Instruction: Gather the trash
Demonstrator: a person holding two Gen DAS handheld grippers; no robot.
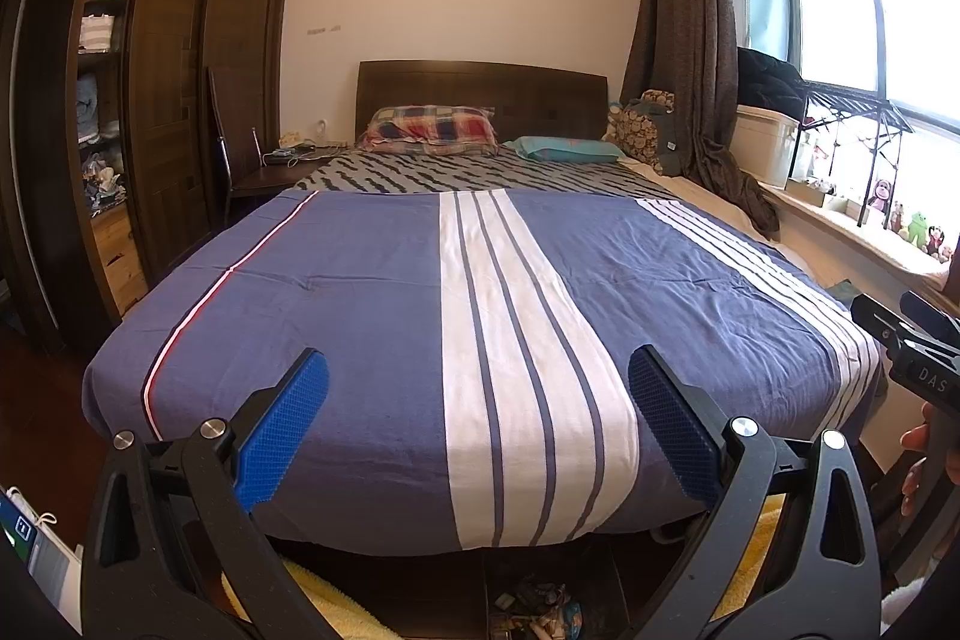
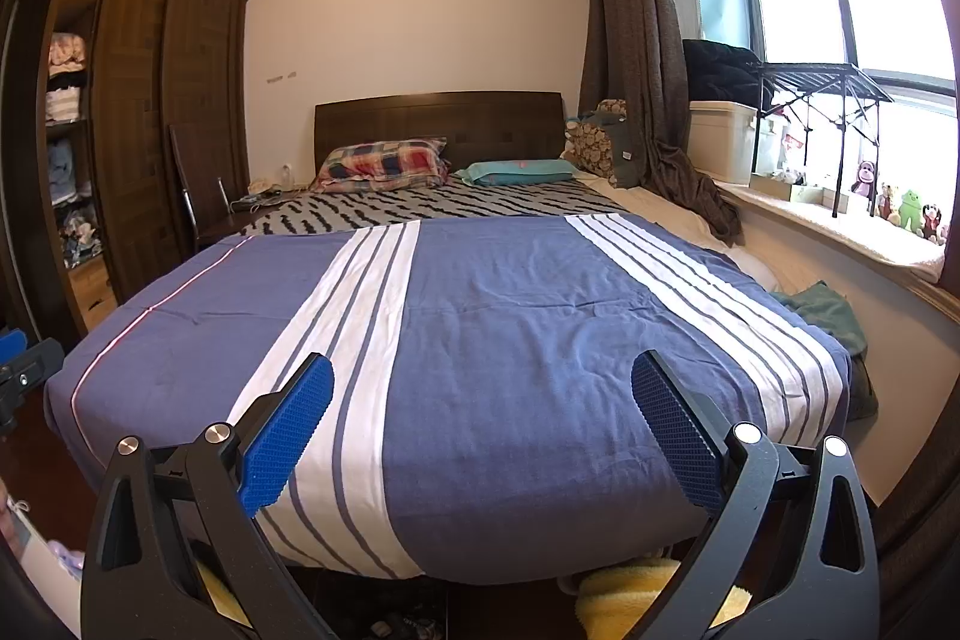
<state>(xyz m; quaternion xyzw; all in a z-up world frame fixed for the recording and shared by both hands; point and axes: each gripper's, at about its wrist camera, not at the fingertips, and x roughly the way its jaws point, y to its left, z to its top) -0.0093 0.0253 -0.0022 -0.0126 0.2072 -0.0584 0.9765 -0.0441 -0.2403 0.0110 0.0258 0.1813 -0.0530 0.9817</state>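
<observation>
My left gripper [image 1: 478, 370] is open and empty, held in front of the foot of a bed [image 1: 372, 316] with a blue and white striped cover. My right gripper [image 2: 482, 373] is open and empty too, facing the same bed [image 2: 510, 328]. A small heap of wrappers and scraps [image 1: 540, 610] lies on the dark floor at the foot of the bed, below the left gripper. Part of it shows in the right wrist view [image 2: 402, 625]. The right gripper's body shows at the right edge of the left wrist view [image 1: 912, 352].
A yellow fluffy mat [image 2: 636, 592] lies on the floor by the bed's foot. A dark wardrobe [image 1: 174, 100] stands left. A windowsill with toys [image 2: 900, 214] runs along the right. A green cloth [image 2: 834, 316] lies at the bed's right side. Pillows [image 1: 432, 130] lie at the headboard.
</observation>
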